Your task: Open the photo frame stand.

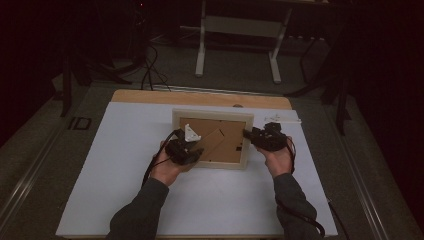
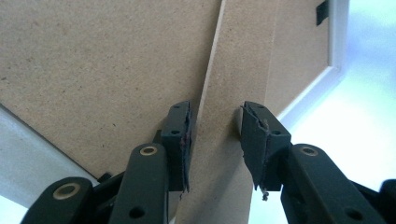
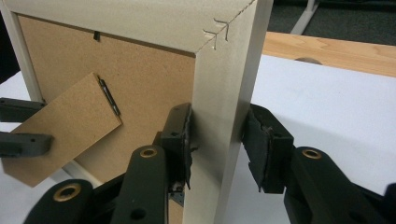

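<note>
Right gripper (image 3: 215, 140) clamping picture frame (image 3: 219, 84) (face down), left gripper (image 2: 215, 140) on stand (image 2: 224, 154)

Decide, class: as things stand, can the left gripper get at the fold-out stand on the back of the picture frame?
Probably yes. The left gripper already has the stand between its jaws, and nothing lies in the way.

picture frame (image 1: 212, 137) front hidden, perhaps face-down
</note>
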A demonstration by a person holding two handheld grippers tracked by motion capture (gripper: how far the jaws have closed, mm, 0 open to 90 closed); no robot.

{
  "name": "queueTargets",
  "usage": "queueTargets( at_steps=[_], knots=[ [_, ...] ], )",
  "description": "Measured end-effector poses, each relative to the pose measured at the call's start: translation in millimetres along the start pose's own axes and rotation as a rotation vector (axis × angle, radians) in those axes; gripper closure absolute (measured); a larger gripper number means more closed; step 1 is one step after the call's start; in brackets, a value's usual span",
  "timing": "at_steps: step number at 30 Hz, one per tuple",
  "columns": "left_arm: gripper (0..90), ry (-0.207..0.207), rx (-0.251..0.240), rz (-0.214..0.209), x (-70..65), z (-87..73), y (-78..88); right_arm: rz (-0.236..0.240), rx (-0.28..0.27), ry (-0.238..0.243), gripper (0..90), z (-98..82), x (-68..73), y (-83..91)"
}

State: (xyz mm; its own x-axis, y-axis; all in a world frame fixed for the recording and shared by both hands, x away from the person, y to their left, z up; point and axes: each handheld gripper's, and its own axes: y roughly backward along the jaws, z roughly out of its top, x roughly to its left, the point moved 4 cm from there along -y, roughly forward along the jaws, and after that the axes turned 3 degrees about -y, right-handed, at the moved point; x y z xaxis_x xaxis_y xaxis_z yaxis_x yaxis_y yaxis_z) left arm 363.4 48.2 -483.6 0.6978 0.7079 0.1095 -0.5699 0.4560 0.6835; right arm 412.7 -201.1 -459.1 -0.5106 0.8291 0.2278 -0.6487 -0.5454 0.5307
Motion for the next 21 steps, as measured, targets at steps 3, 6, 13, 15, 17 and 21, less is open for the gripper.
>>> queueTargets(
  at_steps=[3,6,13,15,17,21],
  knots=[
    [65.1,-0.003,-0.002,-0.01,-2.3,-0.3,2.3,0.0,-0.005,0.003,62.2,-1.2,1.2,2.0],
    [65.8,-0.028,0.003,-0.048,-6.3,-2.0,7.0,0.002,-0.017,0.02,62.2,-4.3,5.0,8.3],
    [55.7,-0.017,0.027,-0.095,-7.6,-4.7,2.2,0.011,-0.03,0.037,62.4,-8.1,9.4,16.6],
    [52.4,-0.013,0.039,-0.098,-7.4,-5.9,-1.9,0.013,-0.03,0.041,62.4,-8.4,9.5,17.2],
    [53.1,-0.011,0.047,-0.096,-7.8,-7.3,-5.3,0.017,-0.031,0.043,62.5,-8.9,9.5,18.2],
    [59.6,-0.033,0.045,-0.086,-12.2,-8.8,-4.4,0.027,-0.033,0.049,62.5,-10.4,10.4,20.7]
  ],
)
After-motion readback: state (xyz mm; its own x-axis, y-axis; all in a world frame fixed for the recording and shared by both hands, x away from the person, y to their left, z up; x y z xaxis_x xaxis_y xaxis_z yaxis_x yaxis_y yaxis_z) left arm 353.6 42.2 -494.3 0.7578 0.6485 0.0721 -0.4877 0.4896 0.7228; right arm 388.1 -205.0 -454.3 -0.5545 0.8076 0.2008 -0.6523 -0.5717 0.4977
